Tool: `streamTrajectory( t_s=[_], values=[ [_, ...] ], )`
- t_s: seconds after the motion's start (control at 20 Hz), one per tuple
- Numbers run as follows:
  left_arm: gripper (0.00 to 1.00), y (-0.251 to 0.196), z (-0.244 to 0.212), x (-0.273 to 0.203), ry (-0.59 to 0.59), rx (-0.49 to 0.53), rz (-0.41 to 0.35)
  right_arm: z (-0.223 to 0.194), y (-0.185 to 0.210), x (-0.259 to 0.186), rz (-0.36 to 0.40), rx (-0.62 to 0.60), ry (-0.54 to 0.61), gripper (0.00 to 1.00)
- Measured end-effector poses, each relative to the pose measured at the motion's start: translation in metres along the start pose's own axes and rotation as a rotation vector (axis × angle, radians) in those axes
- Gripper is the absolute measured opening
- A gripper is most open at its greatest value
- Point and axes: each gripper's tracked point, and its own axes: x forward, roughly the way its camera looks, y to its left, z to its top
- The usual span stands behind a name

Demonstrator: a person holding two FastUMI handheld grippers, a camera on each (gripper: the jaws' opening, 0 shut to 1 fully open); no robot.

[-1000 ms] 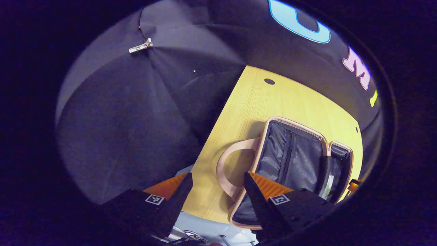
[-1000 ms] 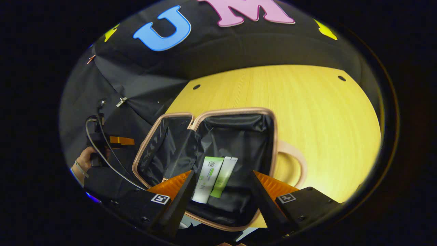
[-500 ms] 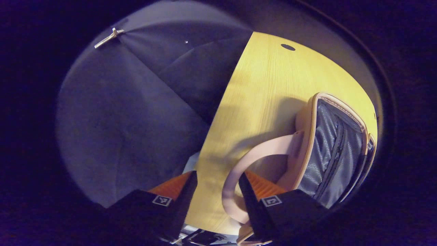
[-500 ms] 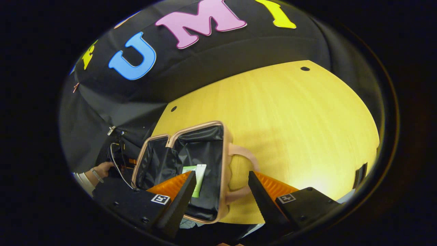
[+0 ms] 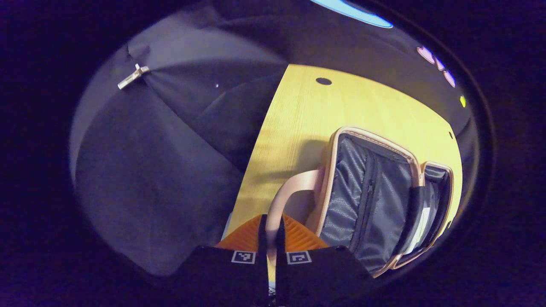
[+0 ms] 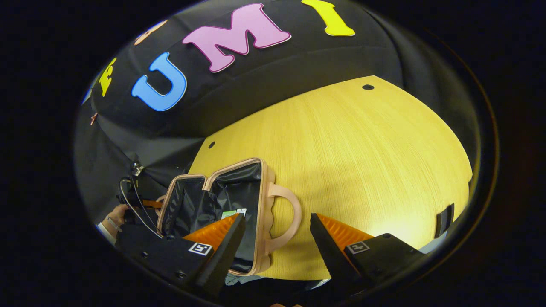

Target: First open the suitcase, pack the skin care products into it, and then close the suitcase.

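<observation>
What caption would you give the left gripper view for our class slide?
Left gripper shut on the pink handle of the open suitcase, which lies on the wooden table.

Since 1.0 s ago the left tool (image 5: 270,238) went from spread fingers near the suitcase (image 5: 375,196) to clamped on its left handle (image 5: 283,200), while the right tool (image 6: 277,243) swung off the tubes (image 6: 234,212) toward the right handle (image 6: 286,221).
</observation>
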Motion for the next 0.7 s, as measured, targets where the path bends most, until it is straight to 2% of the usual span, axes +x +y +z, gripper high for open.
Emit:
streamTrajectory(
  t_s=[0.15,0.25,0.4,0.55,0.7],
  values=[
    [0.11,-0.031,0.027,-0.081,-0.12,0.057,-0.041,0.018,0.001,-0.005,0.048,-0.018,-0.026,0.98],
    [0.09,-0.065,0.038,-0.145,-0.193,0.104,-0.099,0.023,-0.002,-0.011,0.079,-0.031,-0.044,0.97],
    [0.1,-0.14,0.05,-0.212,-0.287,0.167,-0.195,0.033,-0.016,-0.031,0.109,-0.06,-0.051,0.97],
    [0.09,-0.232,0.06,-0.244,-0.346,0.261,-0.305,0.044,-0.04,-0.056,0.119,-0.094,-0.076,0.97],
    [0.09,-0.353,0.046,-0.234,-0.349,0.282,-0.473,0.055,-0.064,-0.079,0.115,-0.1,-0.102,0.97]
  ],
)
